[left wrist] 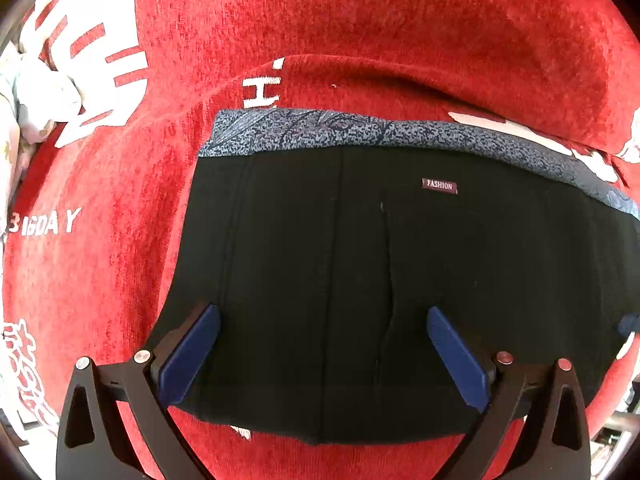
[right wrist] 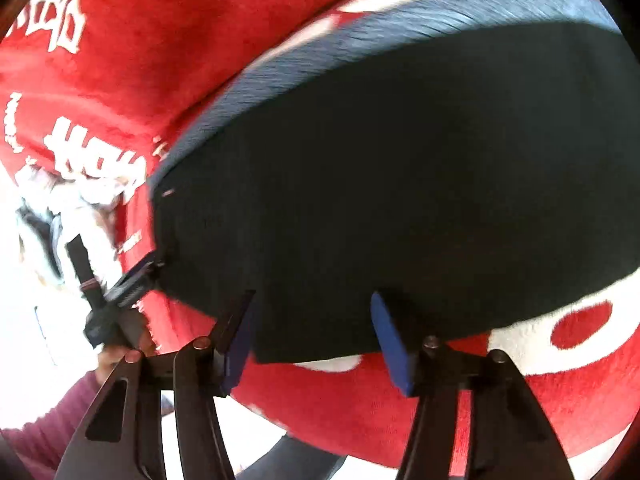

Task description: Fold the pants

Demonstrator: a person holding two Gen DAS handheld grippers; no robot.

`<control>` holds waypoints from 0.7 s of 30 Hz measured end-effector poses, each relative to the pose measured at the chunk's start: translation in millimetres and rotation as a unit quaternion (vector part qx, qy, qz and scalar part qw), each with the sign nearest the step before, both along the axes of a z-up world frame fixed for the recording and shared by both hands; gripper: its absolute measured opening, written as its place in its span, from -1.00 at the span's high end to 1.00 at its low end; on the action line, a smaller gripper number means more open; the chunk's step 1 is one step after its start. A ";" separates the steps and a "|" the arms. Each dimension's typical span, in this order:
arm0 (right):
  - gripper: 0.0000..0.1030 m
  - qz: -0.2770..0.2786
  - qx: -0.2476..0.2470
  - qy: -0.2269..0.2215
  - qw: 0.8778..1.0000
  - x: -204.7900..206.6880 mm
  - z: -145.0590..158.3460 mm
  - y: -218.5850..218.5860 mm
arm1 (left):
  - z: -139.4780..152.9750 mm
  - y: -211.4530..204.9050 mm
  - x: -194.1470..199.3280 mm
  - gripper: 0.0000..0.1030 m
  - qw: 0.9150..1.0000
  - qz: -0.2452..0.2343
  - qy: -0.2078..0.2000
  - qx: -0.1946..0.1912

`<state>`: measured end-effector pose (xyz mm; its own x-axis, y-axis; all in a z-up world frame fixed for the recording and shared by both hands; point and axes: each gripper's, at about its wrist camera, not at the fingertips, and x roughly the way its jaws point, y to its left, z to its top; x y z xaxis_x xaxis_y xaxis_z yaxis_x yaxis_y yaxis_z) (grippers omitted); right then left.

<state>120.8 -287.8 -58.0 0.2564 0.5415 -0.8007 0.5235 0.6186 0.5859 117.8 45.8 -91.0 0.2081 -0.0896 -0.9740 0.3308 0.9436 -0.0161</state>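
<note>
Left gripper (left wrist: pixel 323 350) spread over black pants (left wrist: pixel 400 280), far edge blurred

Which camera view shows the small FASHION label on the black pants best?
The left wrist view: the FASHION label is sharp and readable there on the black pants, below the patterned waistband. The right wrist view is motion-blurred; the label cannot be made out in it.

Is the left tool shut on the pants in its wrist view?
No: the left tool stands wide open over the black pants, clamping nothing.
</note>
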 end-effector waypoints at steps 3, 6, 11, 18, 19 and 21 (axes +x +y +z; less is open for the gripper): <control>-0.13 0.058 0.003 -0.065 0.996 50.2 33.4 9.3 | -1.5 5.3 -4.8 -1.00 1.000 -0.001 -0.013 -0.006; -0.13 0.135 -0.017 -0.108 0.985 126.1 53.8 41.3 | -1.4 9.8 -13.0 -1.00 1.000 -0.001 -0.024 -0.016; -0.14 0.274 -0.040 -0.125 0.953 251.0 38.6 143.1 | -1.6 15.5 -20.7 -1.00 0.998 0.012 -0.043 -0.035; -0.13 0.375 -0.108 -0.075 0.918 313.4 -18.9 224.1 | -2.1 15.2 -24.6 -1.00 0.997 0.014 -0.063 -0.050; 0.16 0.378 -0.114 -0.056 0.917 315.0 -28.8 225.0 | -1.6 14.9 -25.1 -1.00 0.997 0.014 -0.062 -0.050; 0.80 0.362 -0.067 -0.046 0.929 316.8 -34.5 223.7 | 2.1 16.1 -28.7 -1.00 0.997 0.023 -0.056 -0.048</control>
